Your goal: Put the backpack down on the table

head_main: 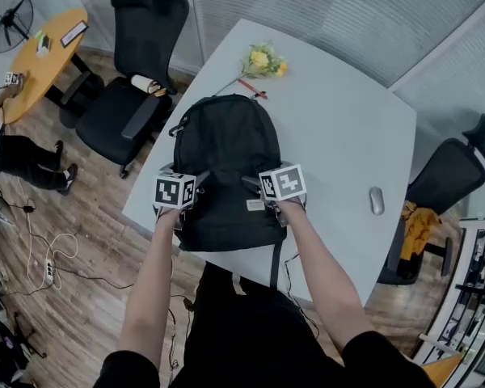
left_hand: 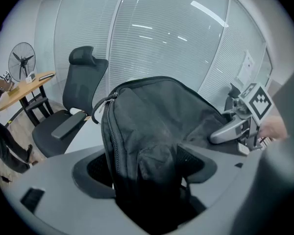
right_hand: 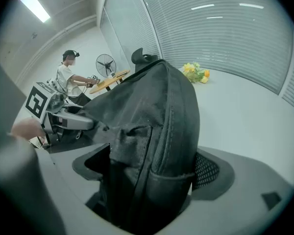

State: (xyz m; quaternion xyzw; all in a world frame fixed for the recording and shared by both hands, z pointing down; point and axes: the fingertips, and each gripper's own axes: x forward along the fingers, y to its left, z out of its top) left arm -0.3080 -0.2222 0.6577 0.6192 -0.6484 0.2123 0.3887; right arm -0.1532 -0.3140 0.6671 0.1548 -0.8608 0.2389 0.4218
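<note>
The black backpack (head_main: 226, 156) is laid flat on the pale bench (head_main: 347, 111). Its top is turned toward the far edge and its bottom is set at the near edge, where a strap is hung over. It is flanked low down by both claws.

In the left gripper view, the left claw (left_hand: 146, 170) is seen with its jaws spread wide. A fold of the backpack's side is stood between them and a dark gap is left at one pad, so no clamping is shown. In the right gripper view, the right claw (right_hand: 152, 175) is likewise held apart around the opposite side of the backpack. There the fabric is laid against one pad and a gap is left at the other.

A bunch of yellow flowers (head_main: 264, 60) is placed near the far edge, beyond the backpack. A grey mouse (head_main: 377, 200) is set well apart toward the right edge. A black office chair (head_main: 137, 71) is stood off the left edge.
</note>
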